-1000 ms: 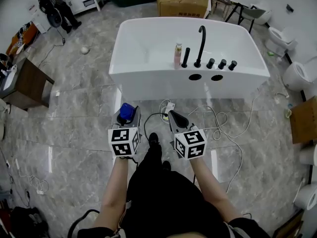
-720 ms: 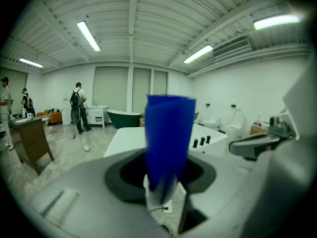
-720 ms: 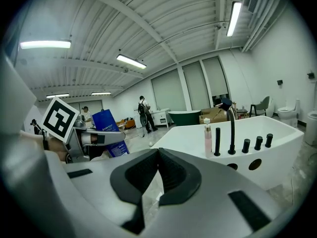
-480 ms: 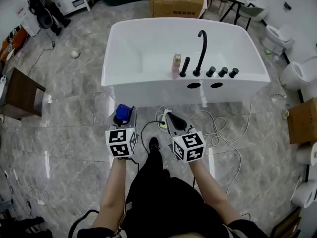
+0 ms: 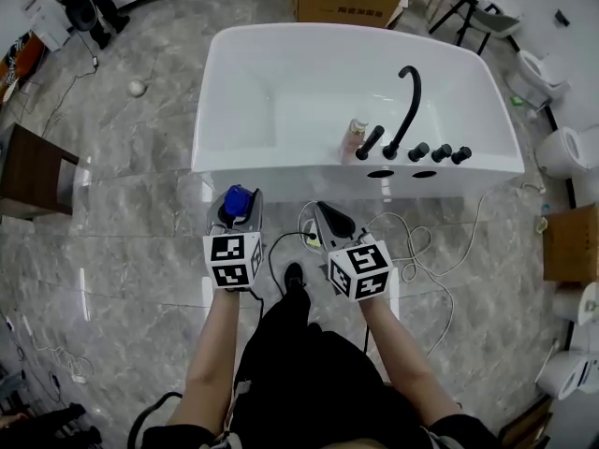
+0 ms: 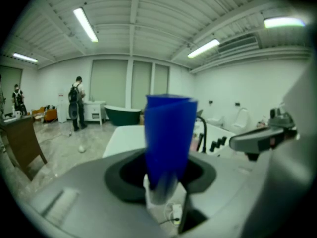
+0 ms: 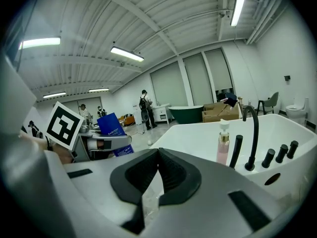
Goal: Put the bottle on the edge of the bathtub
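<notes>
**Blue bottle in the left jaws, tub edge not yet reached**

Blue plastic filled the middle of the left gripper view. The blue bottle (image 5: 238,203) stood upright between the jaws of the left gripper (image 5: 237,219), which were clamped on its lower body, with the cap end up. The right gripper (image 5: 329,221) carried nothing. Its own view showed the two dark pads pressed together with no gap.

From the head view, both grippers were held low in front of the person, over the marble floor (image 5: 122,232) and short of the white bathtub (image 5: 281,160). The bottle was in the air, clear of the tub's near rim. On that rim, toward the right, a black tap (image 5: 409,96) rose beside a row of black knobs (image 5: 440,152). A pink pump bottle (image 5: 355,138) stood just to the left of the fittings. The left stretch of the near rim looked bare.

The step in hand was probably the carry: the bottle was gripped and had to be brought to the ledge. The next move would call for lifting it above rim height and picking a flat spot, likely left of the pink bottle. The base should be set down squarely before the jaws part. The rim looked narrow, so a tilted or off-centre placement could tip the bottle into the basin or onto the floor. White cables (image 5: 412,241) lay on the floor near the tub and could catch a foot on the way in.
</notes>
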### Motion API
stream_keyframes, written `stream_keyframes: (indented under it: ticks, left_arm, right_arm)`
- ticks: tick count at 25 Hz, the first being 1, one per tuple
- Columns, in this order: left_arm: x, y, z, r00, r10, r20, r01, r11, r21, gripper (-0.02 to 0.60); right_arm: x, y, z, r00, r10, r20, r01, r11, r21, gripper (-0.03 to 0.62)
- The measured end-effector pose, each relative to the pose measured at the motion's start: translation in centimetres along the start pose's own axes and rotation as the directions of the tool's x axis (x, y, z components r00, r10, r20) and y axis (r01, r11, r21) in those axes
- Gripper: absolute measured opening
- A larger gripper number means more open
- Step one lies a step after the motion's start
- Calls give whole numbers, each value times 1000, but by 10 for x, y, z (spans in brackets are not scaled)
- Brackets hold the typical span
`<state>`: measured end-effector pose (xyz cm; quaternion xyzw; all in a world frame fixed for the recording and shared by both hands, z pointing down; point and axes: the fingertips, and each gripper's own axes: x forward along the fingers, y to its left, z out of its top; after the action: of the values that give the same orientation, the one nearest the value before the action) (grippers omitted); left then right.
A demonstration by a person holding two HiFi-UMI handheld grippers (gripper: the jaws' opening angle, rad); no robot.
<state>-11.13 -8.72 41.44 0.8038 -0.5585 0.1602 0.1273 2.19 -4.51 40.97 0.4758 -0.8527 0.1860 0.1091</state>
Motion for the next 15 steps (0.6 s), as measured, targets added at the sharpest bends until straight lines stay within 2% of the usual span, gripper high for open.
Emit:
stream_keyframes:
  ticks: [8,15]
  left_arm:
    - [54,27,8,1000,-18,-5,18,1000,-17,158]
    - [98,40,5,1000,-16,-9,16,1000,-15,158]
  right_arm:
    - [54,-11,12,999,2,-34,-2,1000,-11,3]
    - [92,-23,4,998,11,-69,-11,1000,-7,3]
